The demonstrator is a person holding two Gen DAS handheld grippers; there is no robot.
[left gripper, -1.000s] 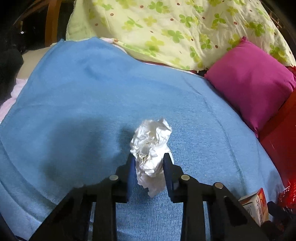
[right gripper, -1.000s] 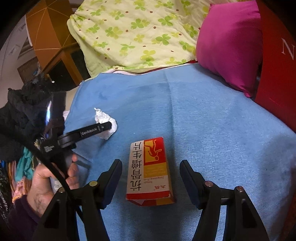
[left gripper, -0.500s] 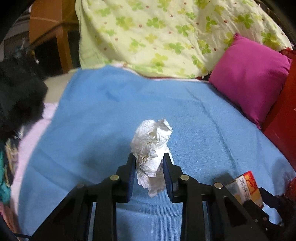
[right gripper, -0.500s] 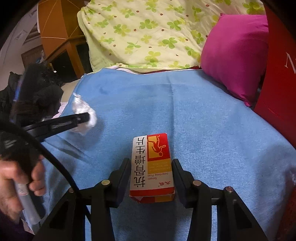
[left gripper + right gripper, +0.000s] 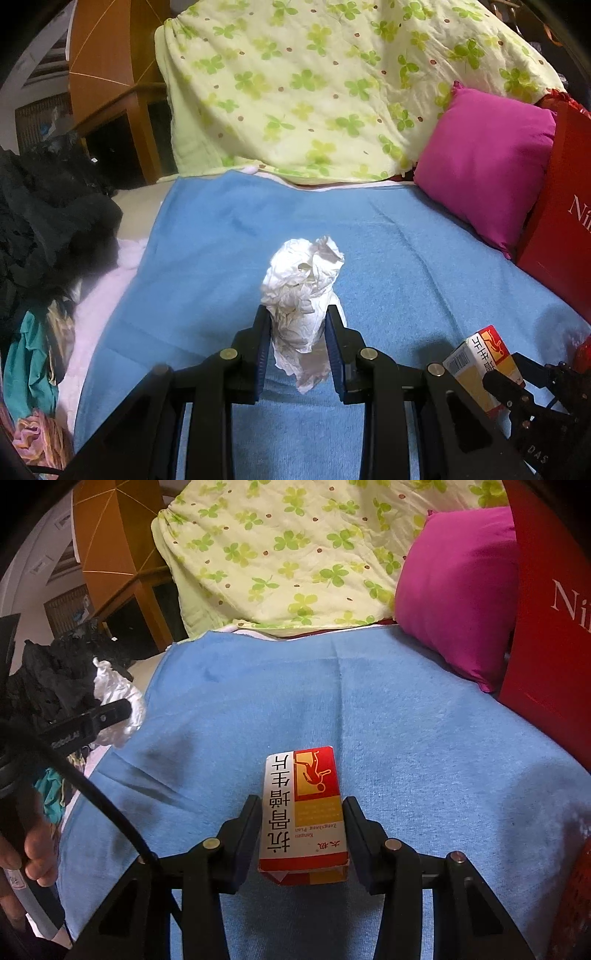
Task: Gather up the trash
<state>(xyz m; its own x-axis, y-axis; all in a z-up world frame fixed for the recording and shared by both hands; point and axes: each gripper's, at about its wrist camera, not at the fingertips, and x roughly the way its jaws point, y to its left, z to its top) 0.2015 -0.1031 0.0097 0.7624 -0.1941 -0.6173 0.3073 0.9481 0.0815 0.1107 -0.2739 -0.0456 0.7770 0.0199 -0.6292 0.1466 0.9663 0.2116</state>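
My right gripper point(image 5: 303, 834) has just been closing, and its 2 pads now pinch the medicine box point(image 5: 302, 812) by its 2 long side faces. The box's long axis runs straight ahead along my fingers, away from the camera, with the near end between the pads and the far end jutting out over the blue blanket point(image 5: 424, 738). Its underside looks to sit on or just above the blanket; I cannot tell which from here.

My left gripper point(image 5: 298, 339) pinches the crumpled tissue point(image 5: 301, 284), which sticks up and forward past the fingertips, clear of the blanket. In the right view that tissue hangs well off to the left, over the bed's edge.

So the box's next move, I judge, is a straight lift, since the grip already lines up with its length.
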